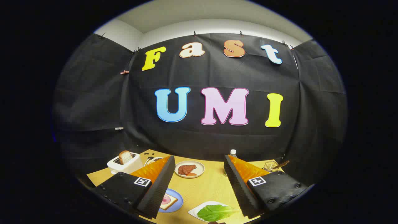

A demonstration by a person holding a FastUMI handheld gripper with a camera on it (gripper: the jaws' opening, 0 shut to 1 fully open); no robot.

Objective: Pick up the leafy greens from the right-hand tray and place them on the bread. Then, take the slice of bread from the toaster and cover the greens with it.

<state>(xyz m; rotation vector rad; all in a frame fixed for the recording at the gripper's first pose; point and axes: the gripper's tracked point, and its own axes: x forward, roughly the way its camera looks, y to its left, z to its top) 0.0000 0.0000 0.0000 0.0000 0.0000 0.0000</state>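
My gripper [199, 161] is open, its two fingers spread wide above the wooden table [211, 189] with nothing between them. Below and between the fingers, nearer the right one, a green leaf [214, 212] lies on a white tray [195, 212]. Beside the left finger a slice of bread with a pink topping [168, 200] rests on a blue plate [178, 199]. Beyond the left finger stands a white toaster [122, 165] with a slice of bread [125, 156] sticking up from its slot.
A white plate with several dark red meat slices [189, 169] sits ahead between the fingers. A bottle with a white cap [233, 152] stands behind the right finger. A wire basket with a utensil [273, 165] is at the far right. A small dish [152, 160] lies by the toaster.
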